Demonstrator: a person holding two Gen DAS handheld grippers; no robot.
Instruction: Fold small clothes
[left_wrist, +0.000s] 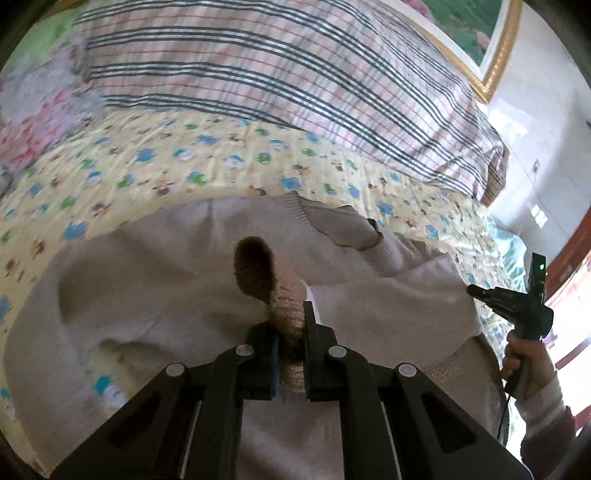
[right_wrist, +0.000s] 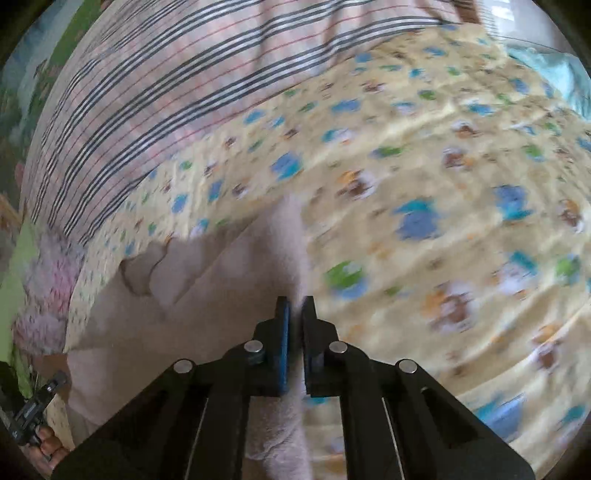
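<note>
Your left gripper (left_wrist: 286, 332) is clamped on a ribbed brown-edged cuff (left_wrist: 273, 284) of the beige sweater (left_wrist: 147, 295), which lies spread on the yellow cartoon-print sheet (left_wrist: 184, 155) with its knit collar (left_wrist: 332, 221) toward the far side. Beyond it sits a striped quilt (left_wrist: 295, 74), and a gold-framed picture (left_wrist: 495, 55) hangs on the wall.

Further right, your right gripper (right_wrist: 295, 321) has its fingers drawn almost together on a ridge of the same sweater's edge; the frame is blurred, so the hold looks like a pinch on cloth, though how much fabric is caught is hard to say. In the left view that tool (left_wrist: 517, 302) shows at the right edge in your right hand (left_wrist: 524, 362), a green light on it.

What could go wrong:
- The cuff is thick and rounded; a quick pull could let it roll out of the left pads.
- If the right pinch holds only a thin layer, the edge may slip free mid-fold and leave the sweater lopsided.
- Dragging rather than lifting could bunch the sheet under the sweater and crease the fold.
- Moving the two tools at uneven pace would twist the body.

No brand, label or readable writing shows anywhere.
</note>
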